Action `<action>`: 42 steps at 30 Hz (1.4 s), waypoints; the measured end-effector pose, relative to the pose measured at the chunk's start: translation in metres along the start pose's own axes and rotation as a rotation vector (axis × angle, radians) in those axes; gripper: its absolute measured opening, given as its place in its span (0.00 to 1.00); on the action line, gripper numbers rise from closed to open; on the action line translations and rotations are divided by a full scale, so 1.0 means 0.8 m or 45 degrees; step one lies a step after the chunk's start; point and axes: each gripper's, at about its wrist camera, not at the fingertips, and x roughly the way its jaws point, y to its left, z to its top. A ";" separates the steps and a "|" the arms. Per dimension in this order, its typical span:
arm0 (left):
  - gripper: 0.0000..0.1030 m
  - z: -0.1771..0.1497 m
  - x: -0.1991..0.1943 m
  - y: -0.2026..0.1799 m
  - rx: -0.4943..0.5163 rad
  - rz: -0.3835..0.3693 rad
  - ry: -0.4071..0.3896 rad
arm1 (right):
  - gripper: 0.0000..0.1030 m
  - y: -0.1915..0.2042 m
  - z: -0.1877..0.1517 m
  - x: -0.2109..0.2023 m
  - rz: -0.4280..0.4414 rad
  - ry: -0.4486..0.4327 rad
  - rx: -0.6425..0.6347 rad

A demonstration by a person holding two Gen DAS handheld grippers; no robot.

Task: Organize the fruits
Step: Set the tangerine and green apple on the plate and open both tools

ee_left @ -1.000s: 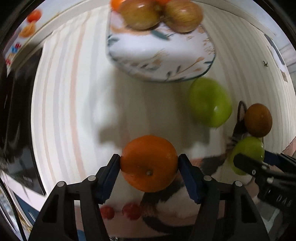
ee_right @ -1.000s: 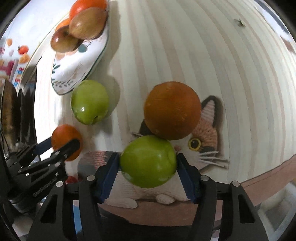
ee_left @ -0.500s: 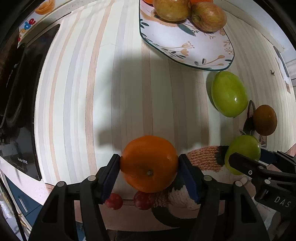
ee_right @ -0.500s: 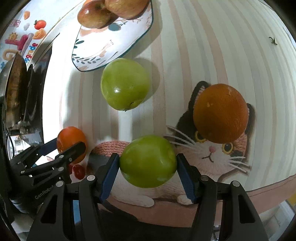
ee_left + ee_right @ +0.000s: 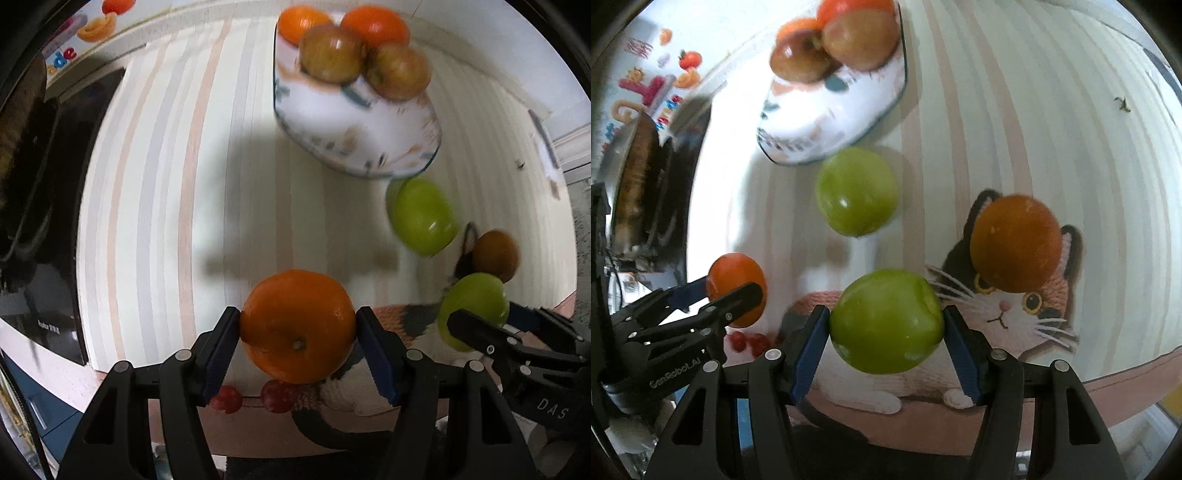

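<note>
Left hand-held gripper (image 5: 298, 332) clamped on an orange (image 5: 298, 326) and right hand-held gripper (image 5: 885, 325) clamped on a green apple (image 5: 885, 321), both held above the striped surface (image 5: 155, 206), presumably for transfer to the fruit-laden plate (image 5: 354, 140) ahead.

White floral-print plate (image 5: 354, 136) is motion-blurred in both views; pattern unreadable. In right wrist view its far rim and the orange fruit (image 5: 849, 9) on it are cut by the top edge. Two small red berries (image 5: 251, 397) partly hidden behind left gripper's pad. Far-left wall stickers (image 5: 646, 88) too blurred to read.
</note>
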 end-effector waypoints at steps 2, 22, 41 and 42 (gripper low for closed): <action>0.60 0.010 -0.021 0.002 -0.005 -0.032 -0.036 | 0.63 0.002 0.006 -0.020 0.031 -0.037 0.005; 0.60 0.211 0.015 0.003 -0.089 -0.115 0.098 | 0.63 0.035 0.194 0.008 -0.031 -0.097 -0.050; 0.85 0.210 0.001 -0.010 -0.087 -0.031 0.059 | 0.94 0.027 0.189 0.009 -0.109 -0.110 0.017; 0.85 0.207 -0.002 -0.010 -0.088 -0.021 0.051 | 0.94 0.028 0.187 0.006 -0.119 -0.112 0.011</action>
